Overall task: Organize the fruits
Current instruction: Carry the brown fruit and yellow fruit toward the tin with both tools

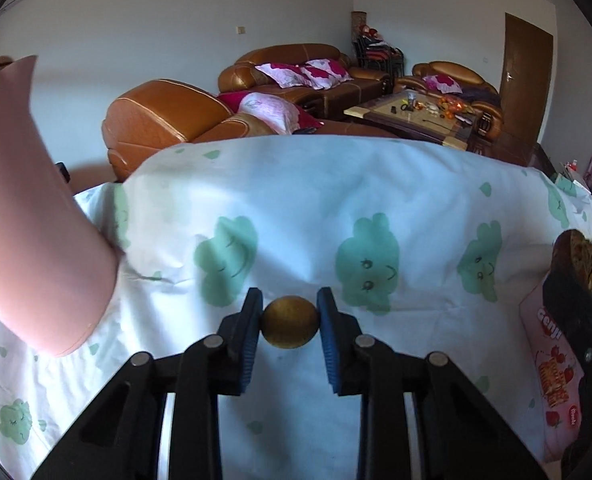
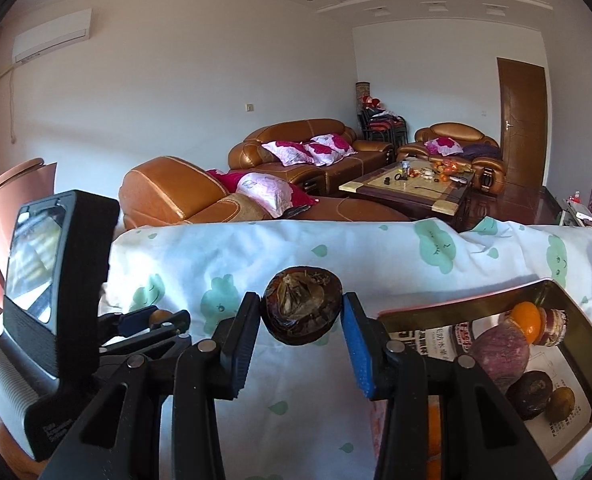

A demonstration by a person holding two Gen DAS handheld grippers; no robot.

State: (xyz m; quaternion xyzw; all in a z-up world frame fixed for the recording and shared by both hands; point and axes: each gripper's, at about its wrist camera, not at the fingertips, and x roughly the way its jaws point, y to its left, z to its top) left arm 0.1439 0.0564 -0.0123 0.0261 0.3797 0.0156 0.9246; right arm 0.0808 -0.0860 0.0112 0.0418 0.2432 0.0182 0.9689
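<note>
With the left gripper pinching a small round brownish-yellow fruit above the cloud-print cloth and the right gripper clamping a dark mangosteen near the tin box at the table's right edge, either smooth, round fruit could slip from the pads and roll off.

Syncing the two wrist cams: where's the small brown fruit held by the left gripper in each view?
Left wrist: brown fruit at lower centre, clamped in the left gripper.
Right wrist: the same fruit at lower left, a small sliver between dark fingers, beside the camera housing.
Shared landmark: the pink jug at the left edge in both.
</note>
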